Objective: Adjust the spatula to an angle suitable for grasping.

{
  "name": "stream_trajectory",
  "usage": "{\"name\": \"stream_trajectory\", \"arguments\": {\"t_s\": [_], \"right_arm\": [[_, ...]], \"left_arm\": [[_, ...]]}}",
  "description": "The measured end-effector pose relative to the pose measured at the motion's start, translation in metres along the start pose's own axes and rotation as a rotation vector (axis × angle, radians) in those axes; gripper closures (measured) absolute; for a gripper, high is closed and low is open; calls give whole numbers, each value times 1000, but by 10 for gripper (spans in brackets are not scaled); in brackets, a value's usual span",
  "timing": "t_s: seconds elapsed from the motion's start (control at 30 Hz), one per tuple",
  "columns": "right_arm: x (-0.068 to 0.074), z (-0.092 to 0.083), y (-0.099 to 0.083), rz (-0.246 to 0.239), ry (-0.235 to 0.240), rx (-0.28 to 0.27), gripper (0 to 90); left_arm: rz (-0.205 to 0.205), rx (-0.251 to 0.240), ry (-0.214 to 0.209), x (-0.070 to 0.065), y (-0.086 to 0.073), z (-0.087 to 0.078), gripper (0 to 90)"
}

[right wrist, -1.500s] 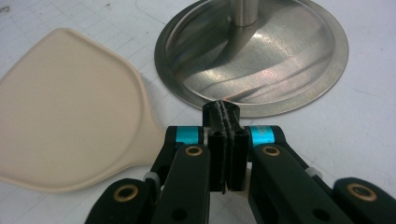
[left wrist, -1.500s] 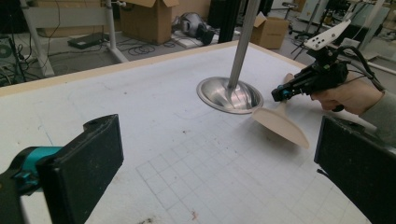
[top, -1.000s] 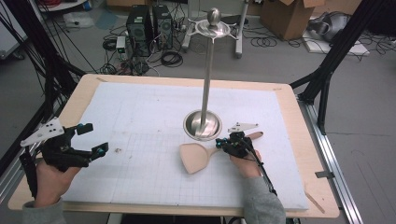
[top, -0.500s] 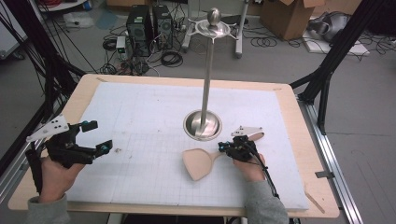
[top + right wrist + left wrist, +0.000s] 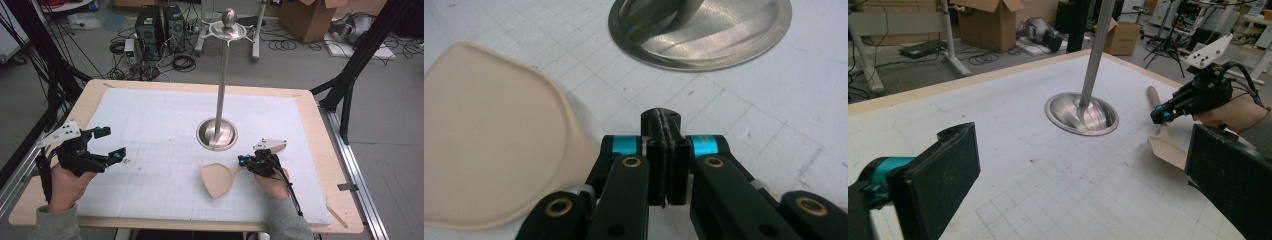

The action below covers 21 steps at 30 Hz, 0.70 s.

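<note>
**Beige spatula lying by the steel stand, right tool pinched shut over its handle**

The spatula (image 5: 218,178) lay flat on the white gridded mat (image 5: 165,125) in the lower middle of the high view. Its long axis ran roughly across the frame: the broad, rounded blade pointed toward the lower left, and the narrow handle led off to the right, under the right tool (image 5: 243,160). It was a pale beige piece, smooth and matte, with a shallow raised rim along the blade's edge, as the right gripper view showed at its left (image 5: 489,155).

The right tool's jaws were clenched, the black pads pressed flat together with nothing between them in the right gripper view (image 5: 666,150). Their tips sat directly over the handle; whether they touched it could not be told.

The left tool (image 5: 113,145) was held at the left of the high view, well apart from the spatula, jaws released and standing wide with only bare mat between them (image 5: 1068,200). Its pads were black and coarse-grained.

Just above the spatula stood a stand (image 5: 219,100): a polished metal pole rising from a round, dished base that held nothing besides the pole, topped by a small disc and knob. The mat covered a light wooden worktop (image 5: 320,130).
</note>
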State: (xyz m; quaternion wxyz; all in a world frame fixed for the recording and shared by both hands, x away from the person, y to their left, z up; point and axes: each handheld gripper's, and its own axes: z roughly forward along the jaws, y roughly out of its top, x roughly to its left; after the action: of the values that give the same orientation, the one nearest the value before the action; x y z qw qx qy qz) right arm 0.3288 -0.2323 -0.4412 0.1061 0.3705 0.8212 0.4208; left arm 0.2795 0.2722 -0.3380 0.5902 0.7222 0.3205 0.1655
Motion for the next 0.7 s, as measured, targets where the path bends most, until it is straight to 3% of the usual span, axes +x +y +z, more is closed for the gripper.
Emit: {"name": "stream_trajectory", "arguments": {"t_s": [0.7], "right_arm": [[-2,-16,-13,17,-1,-2,900]], "left_arm": [[7,11,-35,-1,4,17,17]]}}
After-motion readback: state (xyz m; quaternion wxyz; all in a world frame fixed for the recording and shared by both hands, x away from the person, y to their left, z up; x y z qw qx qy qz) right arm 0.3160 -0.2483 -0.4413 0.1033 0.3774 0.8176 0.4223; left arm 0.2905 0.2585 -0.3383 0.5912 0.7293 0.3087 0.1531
